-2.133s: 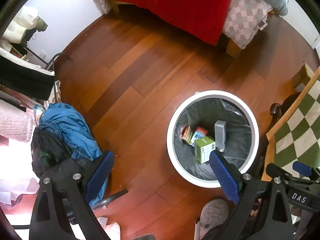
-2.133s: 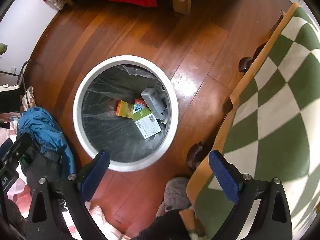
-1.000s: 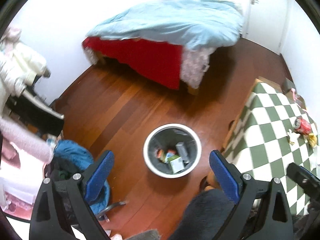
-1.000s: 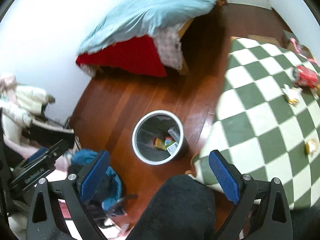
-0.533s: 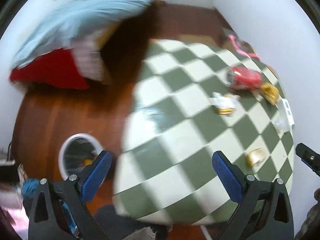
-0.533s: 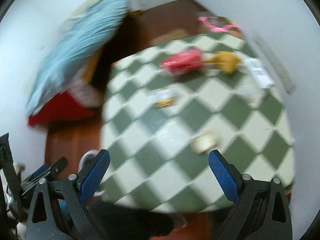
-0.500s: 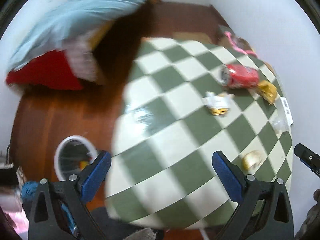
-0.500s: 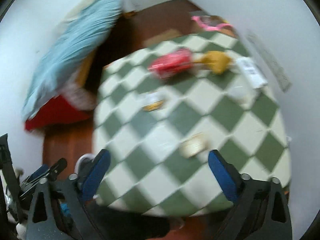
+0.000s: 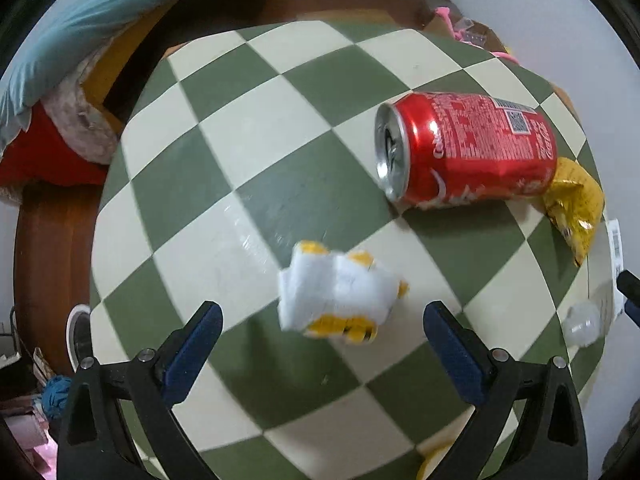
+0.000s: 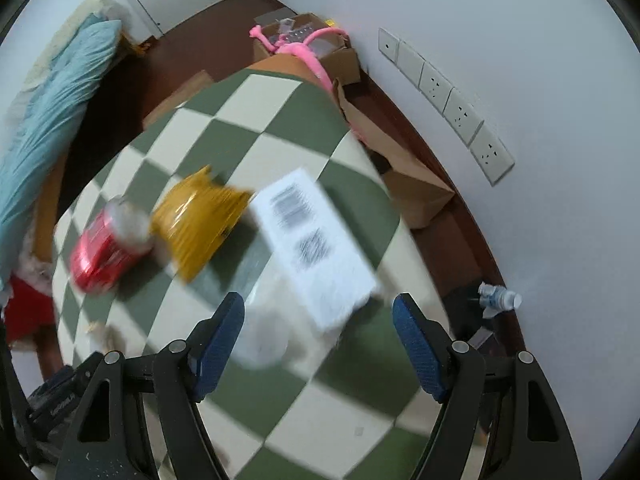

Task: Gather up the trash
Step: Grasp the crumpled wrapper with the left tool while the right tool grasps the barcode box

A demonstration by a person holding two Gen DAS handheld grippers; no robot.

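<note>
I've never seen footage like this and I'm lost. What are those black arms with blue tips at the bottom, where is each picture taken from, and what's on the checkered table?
No robot here: a person holds a hand tool in each hand, each with a two-finger claw and a wide-angle camera looking along its fingers. That lens is why everything bulges.

One picture is from the left claw, the other from the right claw. The blue tips are their finger pads. Both claws are open and hold nothing.

The table has a green-and-cream checkered cover. On it lie a red can on its side, a yellow wrapper beside the can's far end, a crumpled white-and-yellow wrapper in front of the left claw, and a white printed packet ahead of the right claw, which is blurred. A bin's rim peeks out beside the table, at floor level.
</note>
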